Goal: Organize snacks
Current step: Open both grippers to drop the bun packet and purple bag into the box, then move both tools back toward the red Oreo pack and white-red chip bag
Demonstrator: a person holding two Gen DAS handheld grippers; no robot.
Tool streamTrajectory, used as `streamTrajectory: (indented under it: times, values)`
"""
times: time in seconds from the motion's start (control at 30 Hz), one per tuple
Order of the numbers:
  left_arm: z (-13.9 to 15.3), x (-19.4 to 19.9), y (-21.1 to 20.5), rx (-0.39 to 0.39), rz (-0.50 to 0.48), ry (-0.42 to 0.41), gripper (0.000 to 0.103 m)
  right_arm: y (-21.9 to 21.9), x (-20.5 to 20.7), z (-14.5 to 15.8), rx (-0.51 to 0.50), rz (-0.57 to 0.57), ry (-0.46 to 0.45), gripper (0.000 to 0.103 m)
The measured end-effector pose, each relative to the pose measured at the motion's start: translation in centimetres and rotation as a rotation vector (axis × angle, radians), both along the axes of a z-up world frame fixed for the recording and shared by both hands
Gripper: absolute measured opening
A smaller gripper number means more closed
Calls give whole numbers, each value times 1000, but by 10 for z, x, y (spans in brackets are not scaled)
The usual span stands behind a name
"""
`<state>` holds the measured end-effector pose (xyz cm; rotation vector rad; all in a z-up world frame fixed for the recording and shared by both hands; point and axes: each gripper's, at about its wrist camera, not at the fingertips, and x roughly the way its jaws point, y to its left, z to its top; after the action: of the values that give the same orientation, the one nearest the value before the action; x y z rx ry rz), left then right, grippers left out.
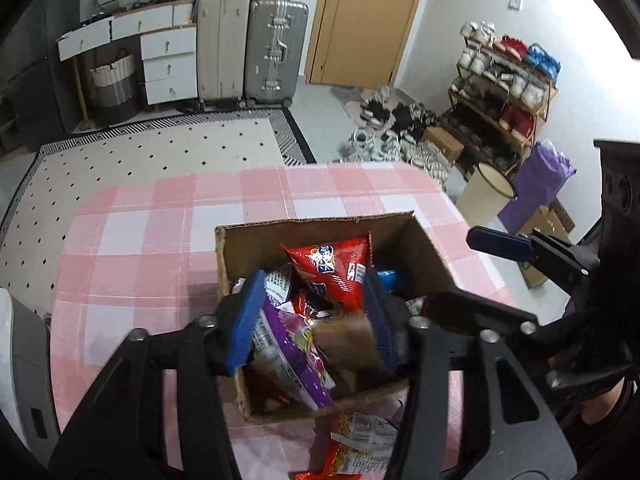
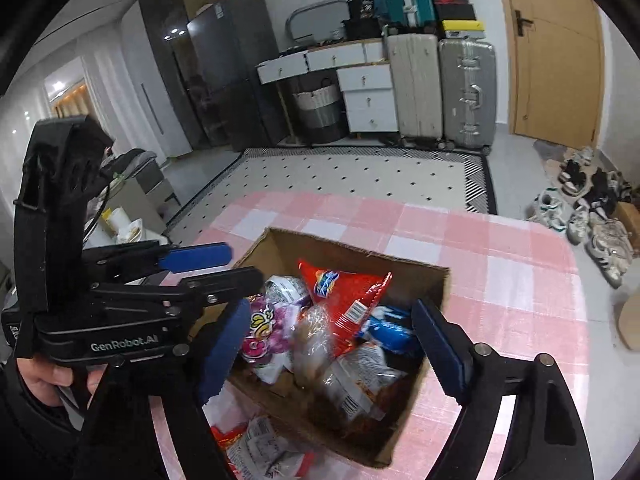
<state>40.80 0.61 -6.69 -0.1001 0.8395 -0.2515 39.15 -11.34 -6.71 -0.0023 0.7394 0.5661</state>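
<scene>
Holding mixed snack packs (image 1: 332, 272), cardboard box (image 1: 420, 248) sits w/ both grippers (image 1: 312, 320) apart above

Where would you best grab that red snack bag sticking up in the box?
Grip the red snack bag by its crimped top edge, coming from above. It stands tilted above the other packets in the cardboard box, so that flat seam is probably the freest part.
</scene>
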Motion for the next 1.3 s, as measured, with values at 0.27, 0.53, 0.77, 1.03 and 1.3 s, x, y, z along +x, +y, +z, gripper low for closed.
streamTrajectory:
  times: [0.27,0.53,0.77,1.03,1.3]
  values:
    - [34,-52,11,-2,32,-82,70,-21,-37,29,55,-32,-54,85]
    - [73,-120,16,36,77,-177,74,-30,-97,64,100,-33,-132,86]
    - [101,-183,13,74,98,-247,80,-39,-152,86,143,-30,-193,93]
    - [116,-252,14,58,107,-294,88,-43,-204,94,165,-44,-224,99]
    - [123,-303,21,27,136,-326,102,-49,-251,84,212,-85,-240,102]
